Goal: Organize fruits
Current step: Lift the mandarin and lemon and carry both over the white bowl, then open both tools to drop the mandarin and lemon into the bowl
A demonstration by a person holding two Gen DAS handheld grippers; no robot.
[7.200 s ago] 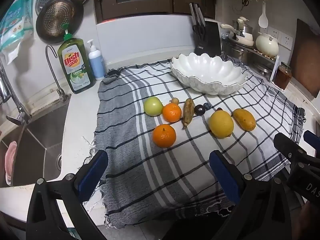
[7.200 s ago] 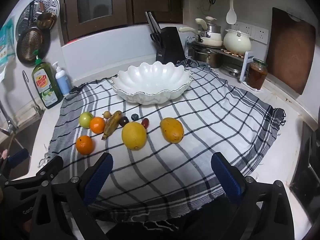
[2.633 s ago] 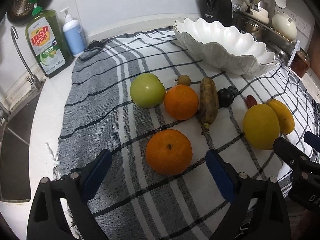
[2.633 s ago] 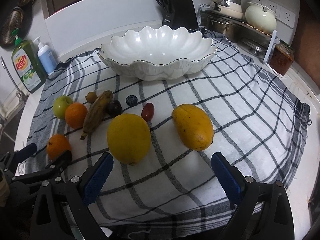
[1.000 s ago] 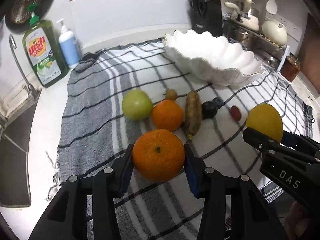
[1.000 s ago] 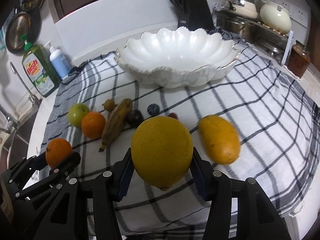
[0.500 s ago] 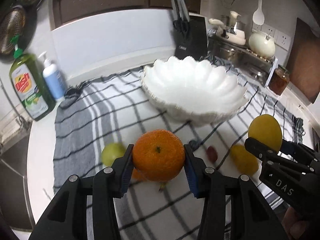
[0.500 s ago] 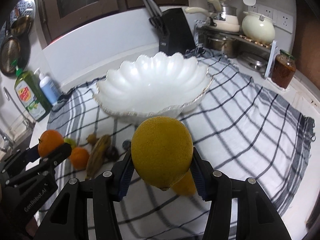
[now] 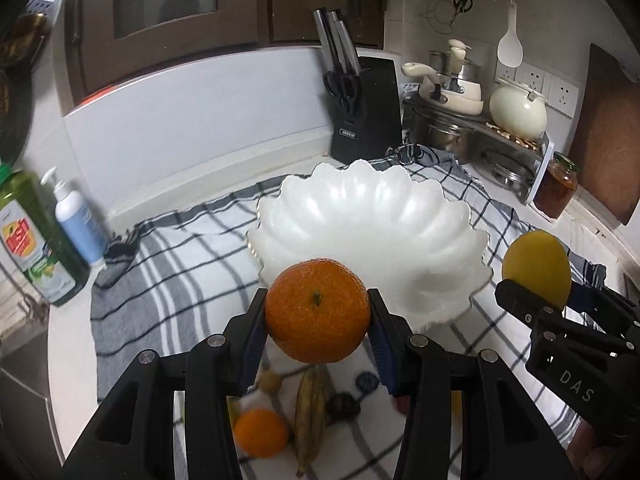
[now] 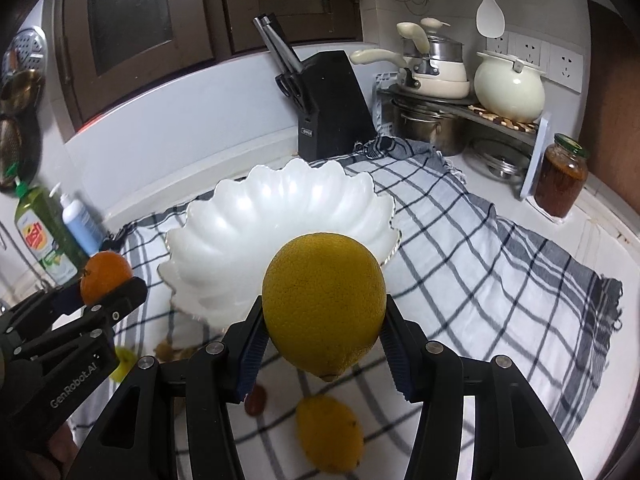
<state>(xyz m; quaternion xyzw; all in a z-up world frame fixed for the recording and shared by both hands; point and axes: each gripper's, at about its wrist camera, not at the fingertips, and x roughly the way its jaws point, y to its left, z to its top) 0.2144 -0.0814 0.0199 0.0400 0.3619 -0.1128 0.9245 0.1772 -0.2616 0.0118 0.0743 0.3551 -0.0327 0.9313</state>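
Observation:
My left gripper (image 9: 318, 316) is shut on an orange (image 9: 317, 315) and holds it in the air just before the near rim of the white scalloped bowl (image 9: 372, 216). My right gripper (image 10: 323, 312) is shut on a large yellow citrus fruit (image 10: 324, 300), also raised in front of the bowl (image 10: 272, 224), which holds nothing. Below on the checked cloth (image 9: 168, 252) lie a second orange (image 9: 261, 432), a brownish banana (image 9: 312, 404), small dark fruits (image 9: 342, 406), a mango (image 10: 330, 432) and a red fruit (image 10: 255, 399).
A knife block (image 9: 366, 108) stands behind the bowl. Pots and a kettle (image 9: 518, 110) sit on a rack at the back right, with a jar (image 9: 556, 190) beside it. Dish soap (image 9: 32, 240) and a pump bottle (image 9: 78, 220) stand at the left by the sink.
Both grippers closed on their fruits, lifted them off the cloth, and moved forward and up toward the bowl. The bowl now fills the middle of both views.

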